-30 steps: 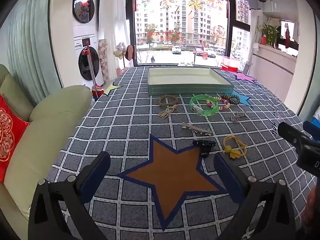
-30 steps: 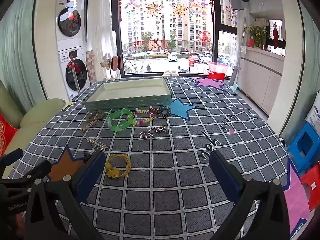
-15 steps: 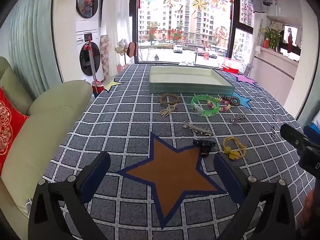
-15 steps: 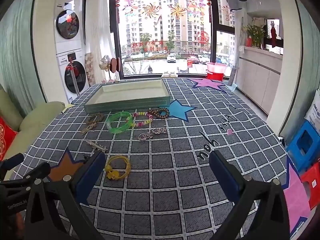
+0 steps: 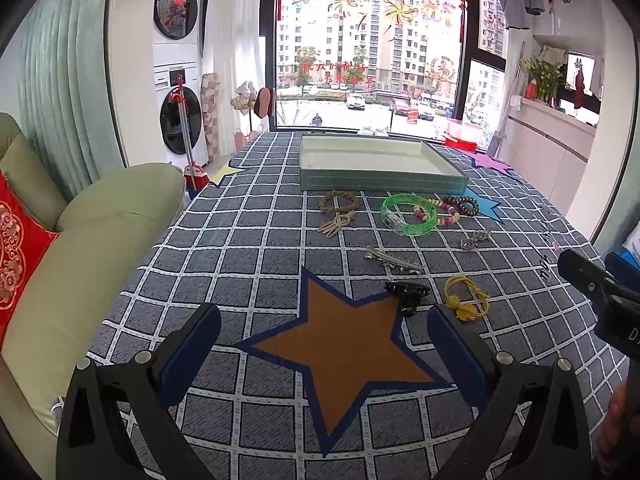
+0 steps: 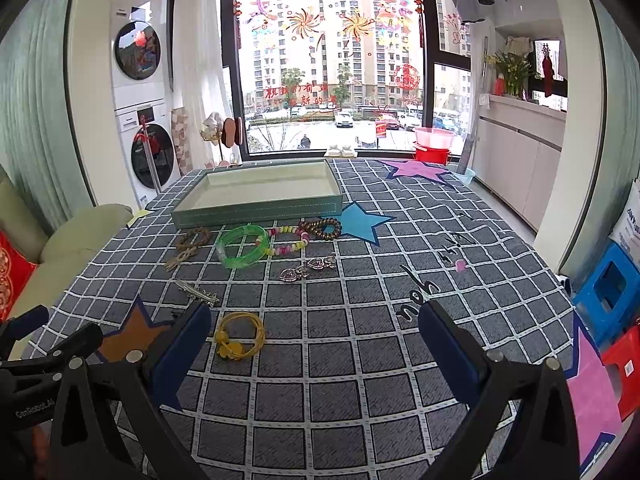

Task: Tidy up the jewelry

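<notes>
Both claws released, holding nothing: left gripper (image 5: 324, 336), right gripper (image 6: 314, 334). Green bangle (image 6: 243, 246), yellow hair tie (image 6: 240, 339) lie in front of tray (image 6: 256, 216).

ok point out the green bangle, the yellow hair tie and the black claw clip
translucent green plastic bangle (image 6: 243, 246), right wrist view, near rim
yellow elastic hair tie (image 6: 240, 338), right wrist view, looped cord
black plastic claw clip (image 5: 407, 294), left wrist view, clip body

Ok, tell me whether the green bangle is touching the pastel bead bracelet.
Touching. In the right wrist view the pastel bead bracelet runs straight into the green bangle rim with no cloth between; the left wrist view shows its beads overlapping the bangle.
</notes>
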The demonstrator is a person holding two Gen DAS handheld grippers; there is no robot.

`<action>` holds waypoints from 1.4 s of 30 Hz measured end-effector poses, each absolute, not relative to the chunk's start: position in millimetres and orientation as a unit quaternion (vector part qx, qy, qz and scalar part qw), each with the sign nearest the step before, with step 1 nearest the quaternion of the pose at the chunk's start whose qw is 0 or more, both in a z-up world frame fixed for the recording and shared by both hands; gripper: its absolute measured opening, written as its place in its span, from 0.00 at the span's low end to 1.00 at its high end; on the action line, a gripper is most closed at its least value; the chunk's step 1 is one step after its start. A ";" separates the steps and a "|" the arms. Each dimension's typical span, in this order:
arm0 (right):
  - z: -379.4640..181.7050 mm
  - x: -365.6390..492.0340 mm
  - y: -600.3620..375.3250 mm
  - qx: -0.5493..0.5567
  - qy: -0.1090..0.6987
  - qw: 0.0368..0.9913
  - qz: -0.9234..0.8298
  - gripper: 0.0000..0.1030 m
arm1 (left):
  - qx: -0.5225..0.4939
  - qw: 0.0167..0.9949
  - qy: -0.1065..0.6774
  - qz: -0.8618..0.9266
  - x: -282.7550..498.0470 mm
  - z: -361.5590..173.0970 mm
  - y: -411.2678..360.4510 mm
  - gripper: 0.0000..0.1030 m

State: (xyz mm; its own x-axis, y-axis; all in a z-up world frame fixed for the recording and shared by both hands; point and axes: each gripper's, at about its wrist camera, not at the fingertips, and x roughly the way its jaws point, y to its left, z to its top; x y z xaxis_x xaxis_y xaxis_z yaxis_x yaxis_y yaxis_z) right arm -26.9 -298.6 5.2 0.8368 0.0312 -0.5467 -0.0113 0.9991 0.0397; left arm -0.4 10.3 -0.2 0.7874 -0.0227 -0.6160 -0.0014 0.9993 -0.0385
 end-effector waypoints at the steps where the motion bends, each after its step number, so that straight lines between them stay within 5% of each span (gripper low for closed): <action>1: 5.2 -26.9 -298.7 0.018 0.286 0.958 0.011 1.00 | -0.019 0.945 0.326 -0.006 -0.4 -0.2 10.4 1.00; 42: 5.1 -29.6 -294.2 0.020 0.286 0.958 0.016 1.00 | -0.017 0.945 0.328 -0.009 -5.6 0.8 8.1 1.00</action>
State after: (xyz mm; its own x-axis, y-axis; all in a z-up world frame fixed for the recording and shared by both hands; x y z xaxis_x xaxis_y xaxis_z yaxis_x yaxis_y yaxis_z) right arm -29.6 -294.2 5.1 0.8363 0.0418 -0.5467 -0.0193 0.9987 0.0469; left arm -5.6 8.1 0.8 0.7853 -0.0279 -0.6185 0.0058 0.9993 -0.0377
